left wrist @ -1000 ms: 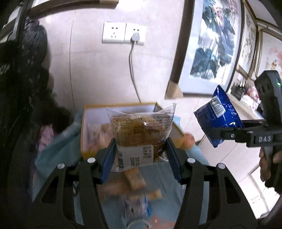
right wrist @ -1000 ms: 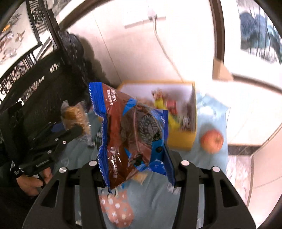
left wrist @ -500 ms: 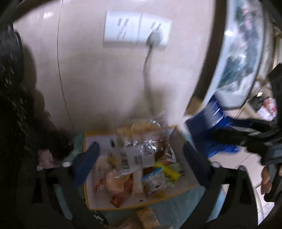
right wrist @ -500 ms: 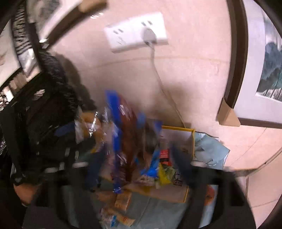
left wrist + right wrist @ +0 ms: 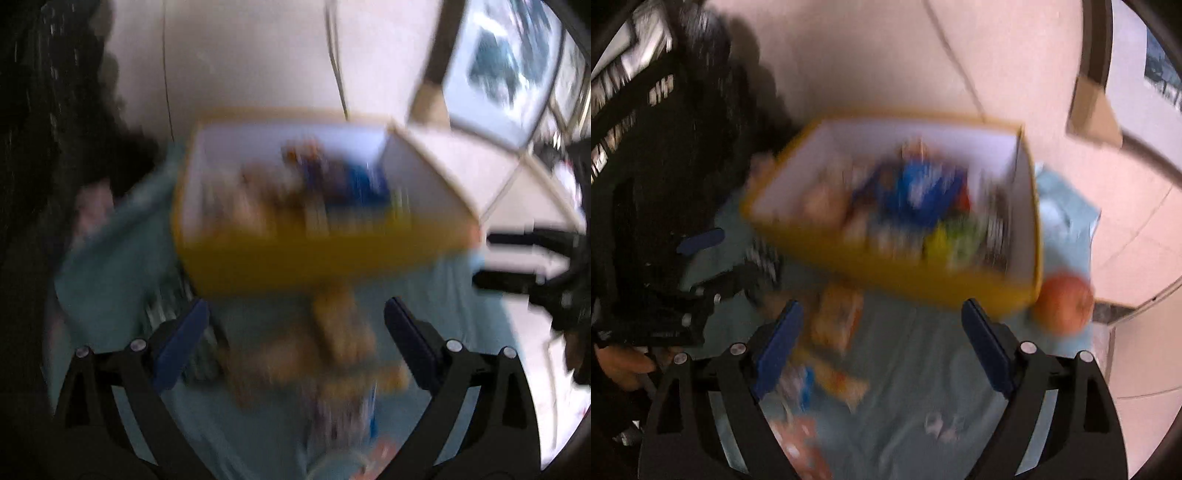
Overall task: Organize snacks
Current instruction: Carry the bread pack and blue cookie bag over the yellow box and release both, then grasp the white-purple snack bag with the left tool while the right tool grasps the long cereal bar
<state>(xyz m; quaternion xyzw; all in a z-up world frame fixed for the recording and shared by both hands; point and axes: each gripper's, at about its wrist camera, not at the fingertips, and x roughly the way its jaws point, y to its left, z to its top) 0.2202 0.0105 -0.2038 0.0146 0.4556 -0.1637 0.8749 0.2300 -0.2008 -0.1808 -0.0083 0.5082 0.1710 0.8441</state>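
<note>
Left gripper (image 5: 295, 332): jaws released and spread wide, nothing between the pads. Just ahead of the open jaws, on the teal cloth (image 5: 122, 254), lay a loose cluster of tan snack packets (image 5: 340, 328), blurred, the clearest one with its long axis running away from the jaws toward the yellow box (image 5: 317, 258). Box farther ahead, beyond the jaw tips, long side set across the view, open top up, blue and tan packs inside.

Right gripper (image 5: 882, 325): likewise released, empty. Ahead of its left pad, an orange-and-white packet (image 5: 838, 317), long axis pointing roughly away toward the box; more packets nearer that pad. Off the right jaw's tip, a peach-like fruit (image 5: 1063, 302) beside the box corner.

Judged step: between placements, both grippers reaching for loose snacks. Next move calls for centring one packet between the pads, across its narrow width, before closing.
</note>
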